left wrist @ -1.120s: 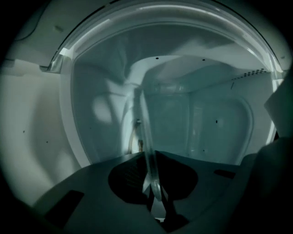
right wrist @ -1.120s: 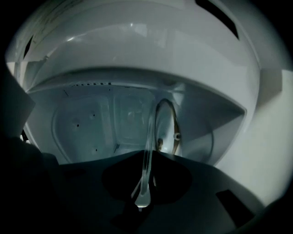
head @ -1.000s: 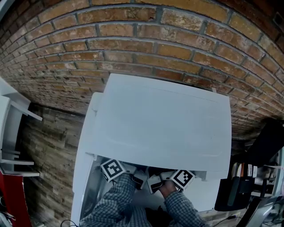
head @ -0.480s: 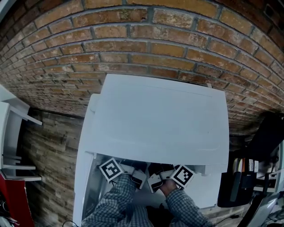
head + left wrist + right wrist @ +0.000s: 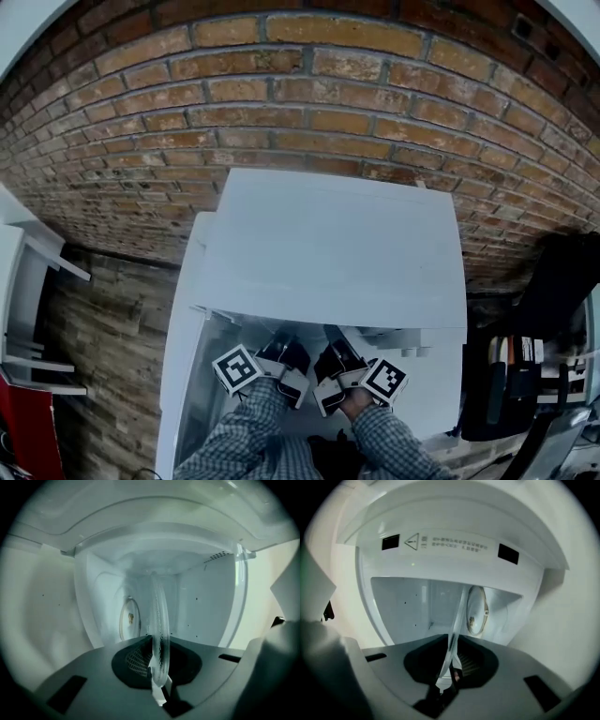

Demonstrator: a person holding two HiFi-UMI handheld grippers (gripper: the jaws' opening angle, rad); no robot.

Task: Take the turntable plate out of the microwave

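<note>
Edgewise, the turntable plate (image 5: 159, 630) is pinched at its near rim.
It runs into the microwave (image 5: 328, 244) from the narrow jaws of left gripper (image 5: 161, 691) and right gripper (image 5: 443, 684), the latter's just opening slightly.

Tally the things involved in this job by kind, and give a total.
microwave: 1
glass turntable plate: 1
grippers: 2, the left gripper and the right gripper, both clamping the plate's rim; the right one's jaws have just been opening slightly
Total: 4
</note>
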